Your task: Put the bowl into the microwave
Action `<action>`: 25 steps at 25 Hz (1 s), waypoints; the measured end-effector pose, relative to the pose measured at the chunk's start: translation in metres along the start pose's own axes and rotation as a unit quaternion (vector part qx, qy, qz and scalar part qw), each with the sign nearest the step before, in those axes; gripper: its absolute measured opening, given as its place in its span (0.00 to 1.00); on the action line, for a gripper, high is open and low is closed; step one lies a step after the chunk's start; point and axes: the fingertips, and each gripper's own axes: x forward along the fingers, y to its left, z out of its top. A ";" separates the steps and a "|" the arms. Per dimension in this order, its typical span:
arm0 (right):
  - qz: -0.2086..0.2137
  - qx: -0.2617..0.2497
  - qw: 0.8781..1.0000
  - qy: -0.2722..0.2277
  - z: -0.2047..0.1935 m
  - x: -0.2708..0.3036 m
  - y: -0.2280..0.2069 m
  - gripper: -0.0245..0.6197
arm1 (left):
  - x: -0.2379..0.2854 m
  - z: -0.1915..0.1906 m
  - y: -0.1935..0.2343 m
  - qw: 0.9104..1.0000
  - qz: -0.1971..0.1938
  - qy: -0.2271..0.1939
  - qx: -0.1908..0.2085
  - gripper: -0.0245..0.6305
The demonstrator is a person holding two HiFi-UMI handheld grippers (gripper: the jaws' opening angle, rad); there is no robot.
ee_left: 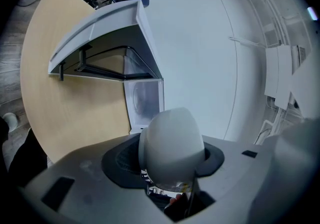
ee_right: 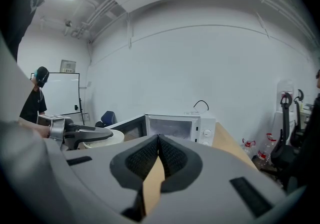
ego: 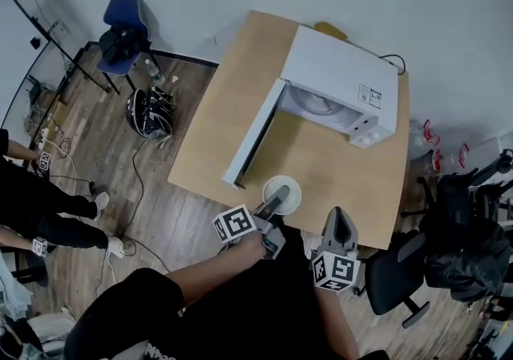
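Observation:
A white bowl (ego: 284, 192) hangs over the near edge of the wooden table (ego: 208, 142), with my left gripper (ego: 275, 201) shut on its rim. In the left gripper view the bowl (ee_left: 172, 143) fills the space between the pads and is tipped on its side. The white microwave (ego: 341, 82) stands at the table's far right with its door (ego: 255, 135) swung wide open toward me; its cavity (ee_left: 143, 101) shows beyond the bowl. My right gripper (ego: 340, 227) floats near the table's front edge, its jaws shut with nothing between them (ee_right: 159, 142). From there the microwave (ee_right: 176, 126) lies straight ahead.
A blue chair (ego: 125, 26) and a dark helmet (ego: 149, 111) are on the floor at the back left. A black office chair (ego: 398, 272) stands right of the table. A person (ego: 44, 200) stands at the left. Red-capped bottles (ego: 433, 139) sit beyond the table's right side.

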 end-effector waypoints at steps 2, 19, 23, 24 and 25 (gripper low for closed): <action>0.012 -0.003 1.000 -0.008 0.008 0.017 -0.002 0.13 | 0.009 0.006 0.001 1.000 0.003 -0.009 0.003 0.36; 0.052 0.017 0.998 -0.007 0.029 0.112 -0.063 0.13 | 0.140 0.047 0.015 0.999 0.027 -0.037 0.020 0.36; 0.051 0.025 0.998 -0.002 0.027 0.128 -0.078 0.13 | 0.174 0.055 0.025 0.998 0.037 -0.034 0.025 0.36; 0.052 0.025 0.998 -0.001 0.027 0.133 -0.080 0.13 | 0.180 0.057 0.026 0.998 0.038 -0.033 0.026 0.36; 0.053 0.026 0.998 0.000 0.026 0.137 -0.082 0.13 | 0.186 0.059 0.028 0.998 0.039 -0.033 0.026 0.36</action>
